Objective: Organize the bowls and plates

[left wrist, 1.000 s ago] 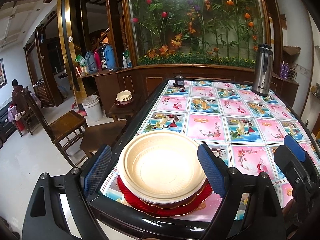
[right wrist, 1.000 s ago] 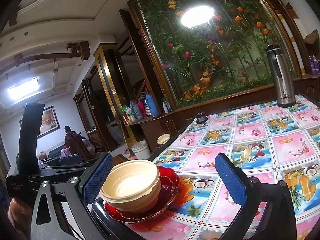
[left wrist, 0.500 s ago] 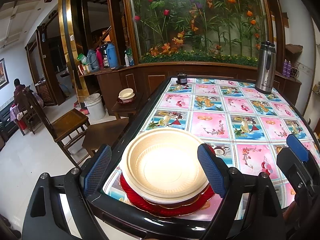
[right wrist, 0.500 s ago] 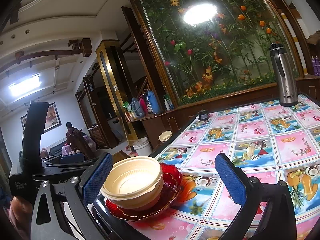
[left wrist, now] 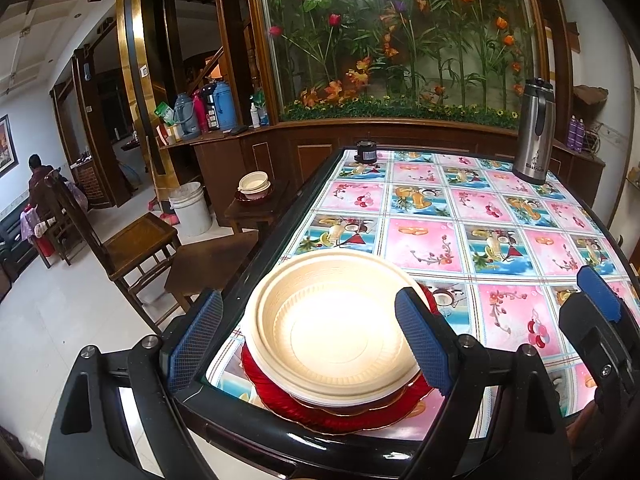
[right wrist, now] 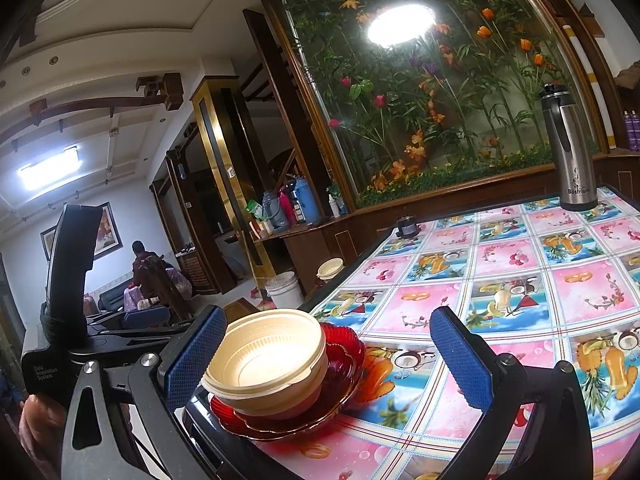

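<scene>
A stack of cream plastic bowls sits on red glass plates at the near left corner of the table. My left gripper is open, its blue pads either side of the stack, not touching it. The stack also shows in the right wrist view on the red plates. My right gripper is open and empty just right of the stack. A second pile of cream bowls sits on a side table to the left.
A steel thermos stands at the far right of the table and a small dark jar at its far left edge. Wooden chairs and a white bucket stand on the floor to the left.
Both grippers have drawn back and up slightly from the stack. The stack itself has not moved, and both stay open.
</scene>
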`<state>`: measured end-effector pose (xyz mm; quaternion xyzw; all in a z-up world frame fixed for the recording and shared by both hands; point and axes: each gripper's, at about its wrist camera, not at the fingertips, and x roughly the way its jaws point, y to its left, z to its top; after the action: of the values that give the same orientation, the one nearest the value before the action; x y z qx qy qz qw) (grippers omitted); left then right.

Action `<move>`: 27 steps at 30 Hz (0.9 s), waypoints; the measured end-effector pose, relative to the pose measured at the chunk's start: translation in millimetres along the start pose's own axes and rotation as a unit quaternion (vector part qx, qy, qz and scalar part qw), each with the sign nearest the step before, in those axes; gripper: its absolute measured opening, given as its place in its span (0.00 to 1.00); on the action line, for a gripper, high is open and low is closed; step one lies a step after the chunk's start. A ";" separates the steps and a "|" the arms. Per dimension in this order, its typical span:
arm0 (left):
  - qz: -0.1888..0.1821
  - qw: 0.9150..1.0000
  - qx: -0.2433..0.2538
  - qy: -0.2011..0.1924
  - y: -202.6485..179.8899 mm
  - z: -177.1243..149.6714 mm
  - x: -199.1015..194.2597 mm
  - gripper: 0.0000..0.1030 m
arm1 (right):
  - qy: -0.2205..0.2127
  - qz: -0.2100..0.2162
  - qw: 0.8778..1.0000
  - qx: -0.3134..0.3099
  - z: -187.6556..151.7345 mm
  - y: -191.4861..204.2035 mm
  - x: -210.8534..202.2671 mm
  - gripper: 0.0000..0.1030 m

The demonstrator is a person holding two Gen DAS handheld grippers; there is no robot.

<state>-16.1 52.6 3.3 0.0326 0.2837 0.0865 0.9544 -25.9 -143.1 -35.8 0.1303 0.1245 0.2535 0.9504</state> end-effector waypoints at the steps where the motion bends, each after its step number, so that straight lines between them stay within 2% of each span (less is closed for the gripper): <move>1: 0.000 1.000 0.000 0.000 0.1 -0.1 0.1 0.86 | 0.000 0.000 1.000 0.000 0.2 0.2 0.2 1.00; 27: -0.002 1.000 0.006 0.009 0.5 -7.2 3.6 0.86 | 0.001 -0.002 1.000 0.001 -1.0 -2.2 3.7 1.00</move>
<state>-17.1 53.8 -4.6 0.0365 0.2927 0.0830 0.9519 -22.0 -142.8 -38.1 0.1310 0.1259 0.2513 0.9507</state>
